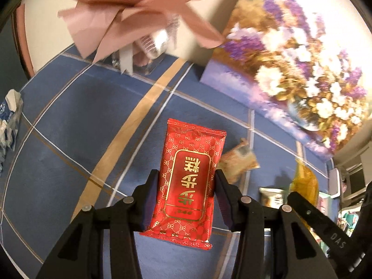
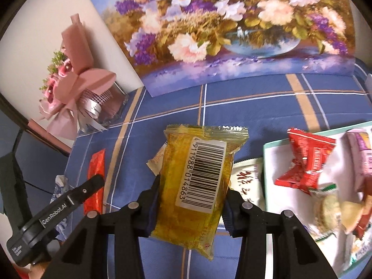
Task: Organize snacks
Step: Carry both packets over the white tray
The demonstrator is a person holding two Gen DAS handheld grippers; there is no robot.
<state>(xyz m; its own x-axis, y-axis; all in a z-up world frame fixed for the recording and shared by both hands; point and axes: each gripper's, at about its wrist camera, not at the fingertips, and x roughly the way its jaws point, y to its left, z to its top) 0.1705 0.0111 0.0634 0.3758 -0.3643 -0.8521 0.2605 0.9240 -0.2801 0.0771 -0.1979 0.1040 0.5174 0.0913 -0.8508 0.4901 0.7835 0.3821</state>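
A: Where are the snacks?

B: Two are held. The left gripper (image 1: 186, 181) has a red packet (image 1: 189, 181) with gold characters clamped between its jaws, raised above the blue checked surface (image 1: 69, 139). The right gripper (image 2: 193, 194) has its jaws closed on a yellow packet (image 2: 197, 181), barcode label facing up, also clear of the surface.

A: And the others?

B: A white tray (image 2: 276, 153) lies to the right of the yellow packet. In it are a red twisted wrapper (image 2: 304, 160), a pink-purple packet (image 2: 362, 153) and some pale wrapped pieces, too blurred to name. A white packet (image 2: 246, 181) with dark characters lies on the surface against the tray's left edge, partly hidden behind the yellow one.

A: Anything farther out?

B: A flower painting (image 2: 232, 28) stands at the back, leaning on the wall. To its left is a pink bouquet (image 2: 76, 81) in wrapping paper. In the left view a crumpled blue-and-white wrapper (image 1: 9, 121) lies at the surface's left edge.
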